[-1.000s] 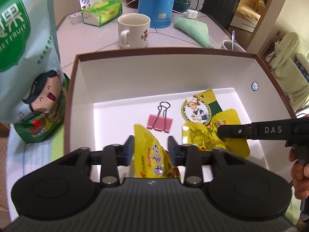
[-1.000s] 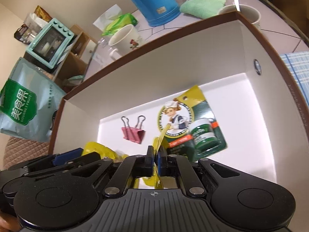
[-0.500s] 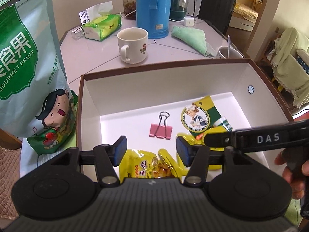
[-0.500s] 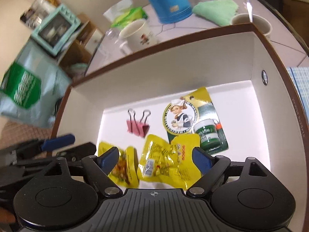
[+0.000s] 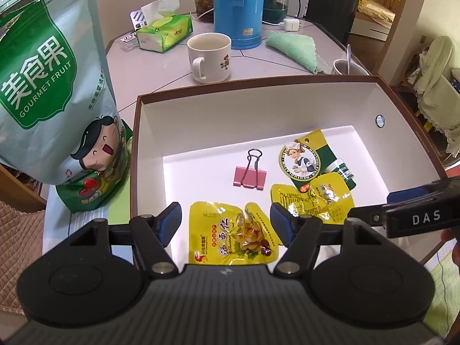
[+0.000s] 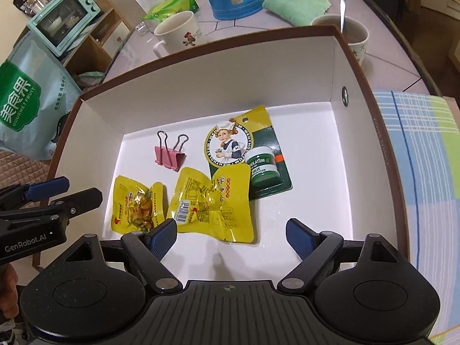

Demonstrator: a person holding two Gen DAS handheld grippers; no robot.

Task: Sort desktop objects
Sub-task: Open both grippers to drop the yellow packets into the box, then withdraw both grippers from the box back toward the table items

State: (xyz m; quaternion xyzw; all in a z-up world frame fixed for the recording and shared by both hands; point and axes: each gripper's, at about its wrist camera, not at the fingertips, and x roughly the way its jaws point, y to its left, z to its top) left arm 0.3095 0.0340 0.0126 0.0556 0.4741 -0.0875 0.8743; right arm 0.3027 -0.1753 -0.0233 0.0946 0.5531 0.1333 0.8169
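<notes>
Pale table (image 5: 161, 66) carries a brown-rimmed white box (image 5: 201, 120), a snack bag (image 5: 49, 92) left of it and a mug (image 5: 209, 57) behind. Inside the box lie a salve card (image 6: 244, 149), two yellow packets (image 6: 212, 204) (image 6: 138, 207) and a pink clip (image 6: 169, 158). Both claws, left (image 5: 225, 224) and right (image 6: 230, 237), hang wide open and empty over the box's near edge.

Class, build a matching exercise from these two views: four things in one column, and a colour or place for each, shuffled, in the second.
Things:
1. Metal-handled binder clip
2. Tall plastic thermos jug
3. Folded terry cloth
4. Small round salve jar on its card

Descriptions:
A. blue, on the table beyond the box
B. dark green, inside the box
C. pink, inside the box
D. pale green, on the table

Pairs: 1-C, 2-A, 3-D, 4-B
</notes>
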